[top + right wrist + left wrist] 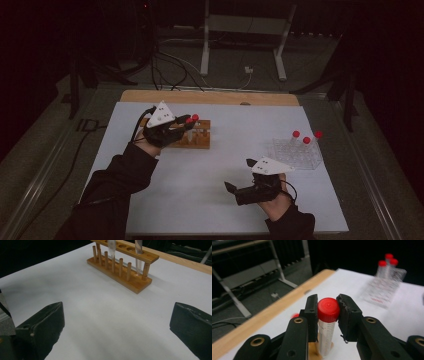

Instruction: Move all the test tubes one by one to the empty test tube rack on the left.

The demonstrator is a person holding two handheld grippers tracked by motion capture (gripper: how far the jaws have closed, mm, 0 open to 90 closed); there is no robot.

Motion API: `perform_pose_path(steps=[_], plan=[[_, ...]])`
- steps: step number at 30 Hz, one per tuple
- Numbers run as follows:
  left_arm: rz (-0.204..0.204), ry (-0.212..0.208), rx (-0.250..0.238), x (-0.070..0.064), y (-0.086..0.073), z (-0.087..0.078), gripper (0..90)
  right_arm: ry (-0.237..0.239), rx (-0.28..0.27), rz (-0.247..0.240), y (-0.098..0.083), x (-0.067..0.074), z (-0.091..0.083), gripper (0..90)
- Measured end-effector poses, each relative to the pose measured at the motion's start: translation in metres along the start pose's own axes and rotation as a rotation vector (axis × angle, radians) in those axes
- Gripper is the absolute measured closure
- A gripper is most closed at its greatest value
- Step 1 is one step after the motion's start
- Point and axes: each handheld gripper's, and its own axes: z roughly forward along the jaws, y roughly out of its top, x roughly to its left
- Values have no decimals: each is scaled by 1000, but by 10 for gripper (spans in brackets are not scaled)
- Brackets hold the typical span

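Over the wooden rack (196, 135), the left gripper (327, 315) clamps a red-capped tube (327, 326) by its cap, its lower end just above the rack. From above, the right gripper (235, 189) sits well clear of the rack, near the table's front edge; its own view shows jaws spread wide with nothing between them. Beyond the held tube, the left gripper view catches a clear plastic rack (384, 287) with three red-capped tubes.

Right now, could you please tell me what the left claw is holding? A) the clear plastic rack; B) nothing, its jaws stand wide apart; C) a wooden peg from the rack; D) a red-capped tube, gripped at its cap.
D: in the left gripper view the left claw has its jaws closed on either side of the red cap of the red-capped tube, whose clear graduated body hangs below.
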Motion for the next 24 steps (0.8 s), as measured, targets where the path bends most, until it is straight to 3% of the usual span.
perform_pose_path(steps=[9, 14, 24], plan=[[-26, 73, -17, 17, 6, 16, 719, -2, -10, 4, 0, -3, -2, 0], [-41, 113, -26, 24, 1, 24, 719, -1, -7, 1, 0, -4, -3, 0], [-102, 150, -31, 37, -16, 38, 719, 2, -8, 5, -1, -6, -4, 0]])
